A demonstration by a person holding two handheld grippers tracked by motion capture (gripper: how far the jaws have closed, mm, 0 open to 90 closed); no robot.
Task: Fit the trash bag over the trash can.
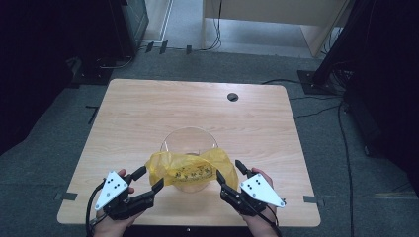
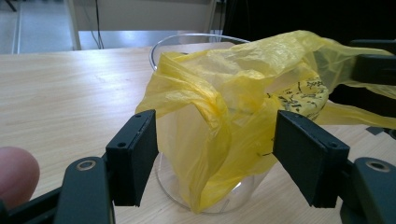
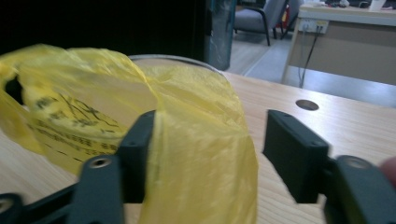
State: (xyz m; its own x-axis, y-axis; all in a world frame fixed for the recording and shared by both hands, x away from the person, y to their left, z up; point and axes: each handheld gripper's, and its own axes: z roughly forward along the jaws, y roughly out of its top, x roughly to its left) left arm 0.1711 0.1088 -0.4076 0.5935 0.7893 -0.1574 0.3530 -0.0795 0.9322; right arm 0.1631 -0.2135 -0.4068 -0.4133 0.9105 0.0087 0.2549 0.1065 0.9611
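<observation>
While both pairs of jaws stand spread wide, neither clamps anything: the left gripper [image 1: 146, 179] has its jaws apart with a fold of the bag [image 1: 190, 169] hanging between them in the left gripper view, and the right gripper [image 1: 230, 173] has its jaws parted with the bag's other side draped against one jaw in the right gripper view; whether plastic touches the left jaws I cannot tell. One yellow bag with dark print lies crumpled over the near rim of one clear bowl [image 1: 189, 138], partly inside it, partly hanging down the outside. The bowl stands upright near the front middle of the worktop [image 1: 148, 108]. One round hole [image 1: 232, 97] sits toward the worktop's far edge. Two hands hold the grippers low at the near edge, one on each side of the bowl, both angled inward toward the bag, grey plates uppermost.
</observation>
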